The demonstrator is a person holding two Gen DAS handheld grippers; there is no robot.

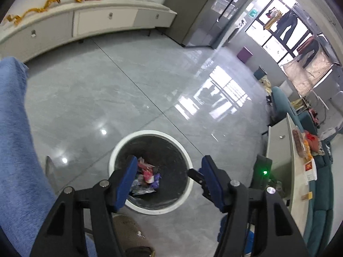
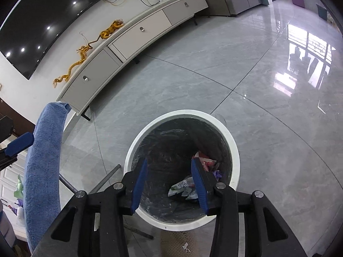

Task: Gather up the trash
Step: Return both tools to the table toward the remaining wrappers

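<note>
A round trash bin with a white rim (image 1: 150,133) (image 2: 182,114) and a black liner stands on the grey tiled floor. Crumpled wrappers (image 1: 148,175) (image 2: 184,187) in pink, white and purple lie at its bottom. My left gripper (image 1: 169,160) hangs above the bin's mouth, pointing down into it, open, with nothing between its blue pads. My right gripper (image 2: 169,162) is over the same bin, also open and empty. Its black body with a green light (image 1: 265,172) shows beside the left one.
A blue towel-covered edge (image 1: 12,128) (image 2: 42,160) rises at the left. A white cabinet (image 1: 107,19) (image 2: 139,34) with a gold dragon figure lines the far wall. At the right are a low table with snacks (image 1: 300,150) and a teal sofa (image 1: 321,192). Grey metal legs (image 2: 107,177) stand beside the bin.
</note>
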